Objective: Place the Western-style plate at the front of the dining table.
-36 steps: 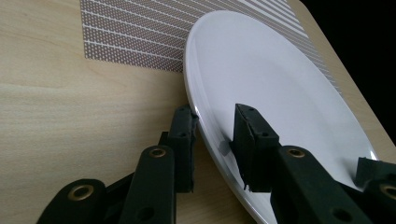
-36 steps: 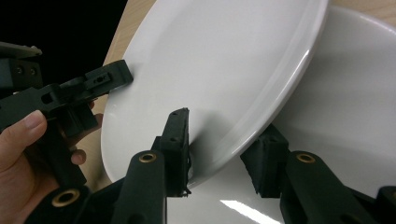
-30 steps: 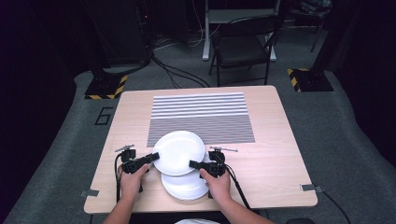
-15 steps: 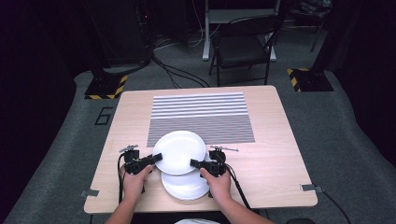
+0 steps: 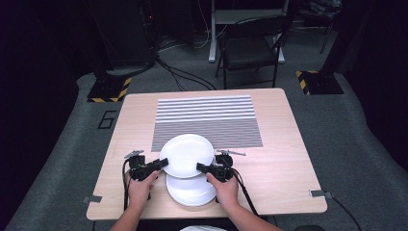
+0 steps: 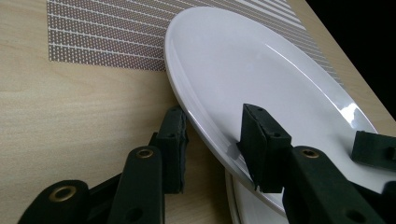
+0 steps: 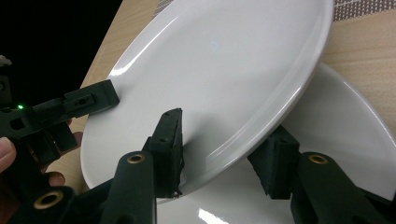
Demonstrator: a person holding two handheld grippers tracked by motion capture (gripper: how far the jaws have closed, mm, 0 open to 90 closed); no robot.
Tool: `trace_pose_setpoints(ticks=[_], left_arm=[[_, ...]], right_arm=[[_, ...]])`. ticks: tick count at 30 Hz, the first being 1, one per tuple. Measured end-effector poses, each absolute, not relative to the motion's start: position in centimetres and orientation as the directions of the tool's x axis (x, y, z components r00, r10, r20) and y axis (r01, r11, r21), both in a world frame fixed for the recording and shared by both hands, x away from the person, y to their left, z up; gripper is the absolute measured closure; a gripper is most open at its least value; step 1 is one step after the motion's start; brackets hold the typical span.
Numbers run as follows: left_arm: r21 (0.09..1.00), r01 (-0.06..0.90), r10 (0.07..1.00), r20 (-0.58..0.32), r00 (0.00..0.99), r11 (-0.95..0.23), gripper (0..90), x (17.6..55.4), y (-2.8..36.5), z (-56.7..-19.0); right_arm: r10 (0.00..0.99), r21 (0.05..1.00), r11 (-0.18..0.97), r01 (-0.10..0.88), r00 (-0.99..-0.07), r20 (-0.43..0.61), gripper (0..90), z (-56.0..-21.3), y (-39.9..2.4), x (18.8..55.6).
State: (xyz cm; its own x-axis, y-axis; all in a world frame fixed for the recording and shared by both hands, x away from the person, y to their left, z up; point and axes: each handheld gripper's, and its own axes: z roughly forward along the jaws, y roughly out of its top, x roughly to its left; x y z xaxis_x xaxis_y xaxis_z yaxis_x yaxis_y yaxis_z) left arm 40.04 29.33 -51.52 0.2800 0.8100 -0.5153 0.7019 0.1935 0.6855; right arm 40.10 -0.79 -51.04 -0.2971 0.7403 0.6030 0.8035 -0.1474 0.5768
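Observation:
A white plate (image 5: 186, 155) lies tilted, its near edge on a second white plate (image 5: 192, 191) and its far edge on the striped placemat (image 5: 207, 115). My left gripper (image 5: 163, 162) straddles the upper plate's left rim. The right gripper (image 5: 201, 167) straddles the near right rim. In the left gripper view the upper plate (image 6: 261, 70) passes slackly between the jaws of the left gripper (image 6: 212, 140). In the right gripper view the right gripper (image 7: 224, 140) has one pad above the upper plate (image 7: 224, 60) and one below, over the lower plate (image 7: 345, 126). Both pairs of jaws have just been opening.
The wooden table (image 5: 288, 159) has bare room to the right and left of the plates. Its near edge is just behind the hands. A folding chair (image 5: 250, 48) and cables stand on the floor beyond the far edge.
Both grippers' jaws have spread a little around the upper plate's rim. The hands and both plates have stayed almost where they were.

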Motion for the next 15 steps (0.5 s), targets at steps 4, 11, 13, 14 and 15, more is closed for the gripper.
trace_pose_setpoints(ticks=[4,11,13,14,15], left_arm=[[0.690,0.694,0.805,-0.522,0.282,0.205,61.5,39.97,29.34,-51.38],[0.707,0.676,0.799,-0.521,0.301,0.206,61.6,39.73,29.42,-50.98],[0.708,0.673,0.796,-0.526,0.299,0.215,61.7,39.67,29.31,-50.87],[0.712,0.669,0.797,-0.522,0.302,0.213,61.7,39.69,29.29,-50.84],[0.712,0.668,0.797,-0.524,0.301,0.216,61.7,39.67,29.24,-50.78]], right_arm=[[0.739,0.591,-0.140,0.794,-0.313,0.596,56.2,-50.81,-0.83,40.00],[0.745,0.630,-0.118,0.768,-0.350,0.567,56.3,-50.19,-0.70,39.88],[0.743,0.628,-0.120,0.769,-0.350,0.570,56.2,-50.09,-0.75,39.95],[0.743,0.628,-0.125,0.768,-0.346,0.572,56.2,-50.04,-0.76,40.02],[0.744,0.630,-0.123,0.767,-0.348,0.570,56.2,-50.02,-0.79,40.05]])
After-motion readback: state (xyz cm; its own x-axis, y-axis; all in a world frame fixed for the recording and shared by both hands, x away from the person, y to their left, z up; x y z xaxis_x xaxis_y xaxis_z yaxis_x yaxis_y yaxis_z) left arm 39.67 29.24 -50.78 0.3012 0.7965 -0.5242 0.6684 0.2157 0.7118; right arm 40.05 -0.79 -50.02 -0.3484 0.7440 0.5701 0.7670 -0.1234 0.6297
